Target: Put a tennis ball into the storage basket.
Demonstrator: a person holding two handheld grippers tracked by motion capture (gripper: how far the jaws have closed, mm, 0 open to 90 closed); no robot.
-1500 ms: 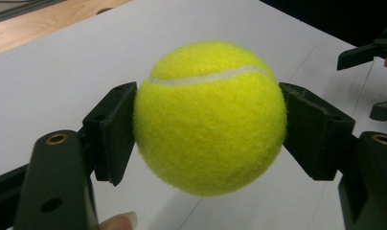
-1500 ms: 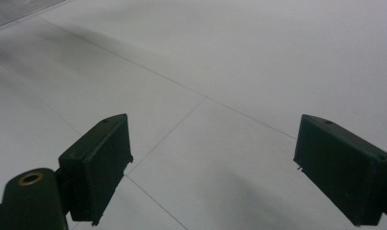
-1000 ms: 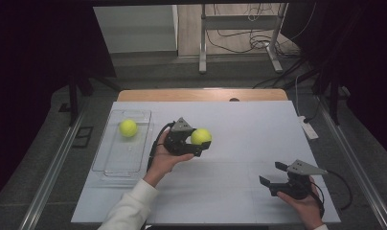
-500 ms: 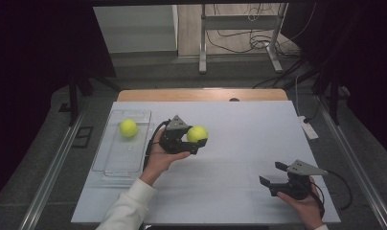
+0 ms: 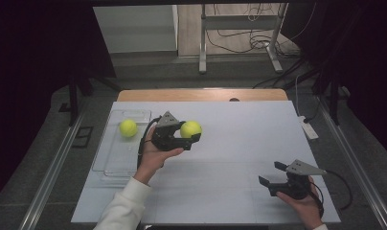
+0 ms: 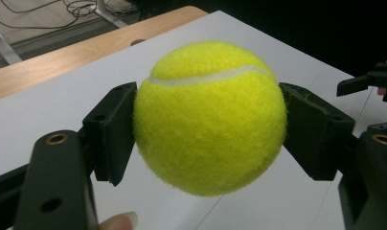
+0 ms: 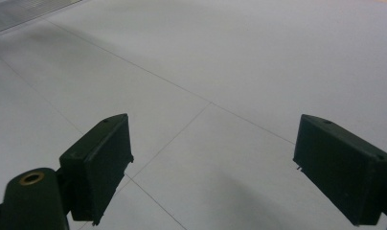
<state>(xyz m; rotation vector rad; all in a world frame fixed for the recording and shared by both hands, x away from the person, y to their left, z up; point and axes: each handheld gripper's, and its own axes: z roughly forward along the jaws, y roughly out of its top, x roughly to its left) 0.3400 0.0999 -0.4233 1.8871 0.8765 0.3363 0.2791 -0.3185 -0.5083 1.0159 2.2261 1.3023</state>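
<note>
Left claw (image 5: pixel 187 138): pads pressed on a tennis ball (image 5: pixel 190 129), one pad on each flank. In the left gripper view the ball (image 6: pixel 210 117) sits square between the two black jaws, seam running across its top, clear of the surface below. Firm pinch, nothing else touched.

Position: ball held above the desk (image 5: pixel 239 143), left of centre. The clear tray (image 5: pixel 116 163) lies toward 9 o'clock from the claw, at the desk's left edge, near but not touching. A second tennis ball (image 5: pixel 128 128) rests in the tray's far end. Judged: the carry turns on this leftward gap; the tray's long axis runs near to far, so there is open room in its nearer part for a drop.

Left hand (image 5: pixel 153 158) is by far the nearer to the tray.

Right claw (image 5: pixel 273 175): jaws spread wide, holding nothing, low over the desk at roughly 4 o'clock from the held ball, well apart. The right gripper view has bare desk between its pads (image 7: pixel 100 163).
</note>
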